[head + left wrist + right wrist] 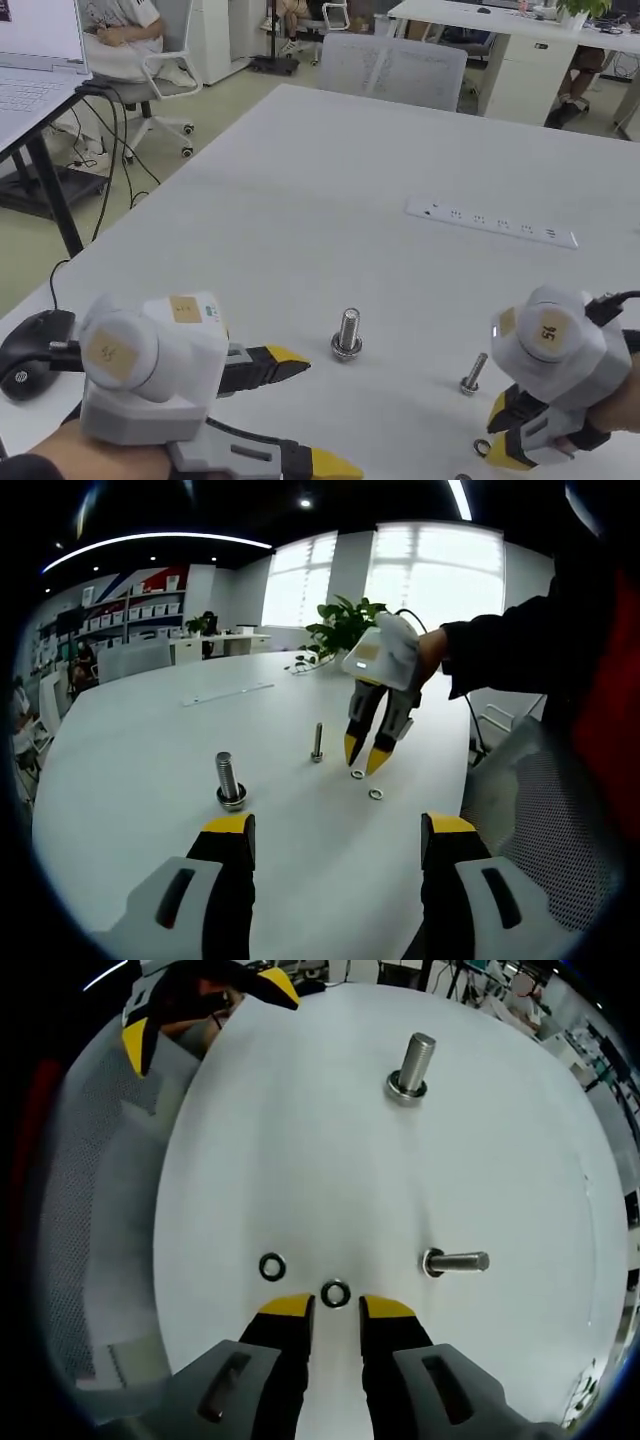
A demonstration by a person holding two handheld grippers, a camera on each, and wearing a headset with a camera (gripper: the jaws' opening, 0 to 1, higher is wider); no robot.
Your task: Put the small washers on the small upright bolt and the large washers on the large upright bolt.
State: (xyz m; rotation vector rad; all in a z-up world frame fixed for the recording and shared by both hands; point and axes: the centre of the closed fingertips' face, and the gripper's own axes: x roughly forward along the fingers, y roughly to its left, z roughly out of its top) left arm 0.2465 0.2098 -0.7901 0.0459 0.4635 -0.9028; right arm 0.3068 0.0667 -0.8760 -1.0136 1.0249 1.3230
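Observation:
The large bolt [347, 333] stands upright mid-table with a washer around its base. To its right stands the thinner small bolt [472, 373]. Two small washers [335, 1292] [272, 1266] lie flat on the table. My right gripper [336, 1307] points down at the nearer one, its yellow tips a narrow gap apart just behind it, not touching it. From the left gripper view, the right gripper [365, 755] hangs over the washers [357, 774] beside the small bolt [317, 743]. My left gripper [340, 825] is wide open and holds nothing, short of the large bolt [228, 780].
A white power strip [490, 222] lies farther back on the white table [300, 180]. A black mouse [30, 350] sits at the table's left edge. Office chairs, desks and seated people are beyond the table.

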